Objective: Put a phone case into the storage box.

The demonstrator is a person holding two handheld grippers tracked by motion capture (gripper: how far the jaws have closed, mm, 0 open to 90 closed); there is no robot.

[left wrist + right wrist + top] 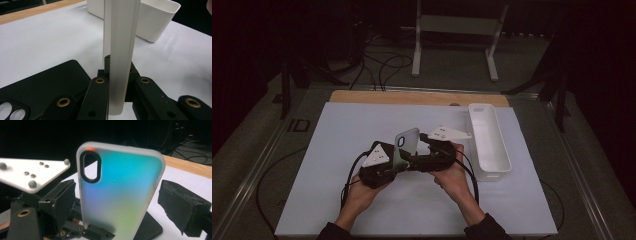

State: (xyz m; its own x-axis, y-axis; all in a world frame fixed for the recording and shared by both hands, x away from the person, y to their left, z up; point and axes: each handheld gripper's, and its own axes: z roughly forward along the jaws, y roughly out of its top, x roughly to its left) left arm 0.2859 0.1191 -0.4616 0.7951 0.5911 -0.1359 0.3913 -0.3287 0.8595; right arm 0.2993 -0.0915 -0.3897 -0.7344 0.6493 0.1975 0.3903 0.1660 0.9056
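- Both tongs meet at the middle of my table. My left gripper (399, 162) is clenched on the bottom of a phone case (407, 142), holding it upright by its thin edges. In the left gripper view the case (121, 50) rises edge-on between the black jaws.
- My right gripper (424, 150) comes in from about 3 o'clock of the case. In the right gripper view its foam-padded jaws stand released, one on each side of the case (120, 192), clear of it.
- That case is frosted, translucent plastic with rounded corners, a blue-to-green sheen and a black-rimmed oval camera hole near its top at 11 o'clock.
- I see a flat black slab (40, 85) with matte finish lying on the mat just beside the left gripper, at 9 o'clock in the left gripper view.
- At 2 o'clock from the case stands a long white plastic bin (488, 142), smooth-walled; I see nothing in it.
- White mat (337, 135) covers the table, with a wooden edge (412, 97) at 12 o'clock. Open mat lies at 9 o'clock and toward me.
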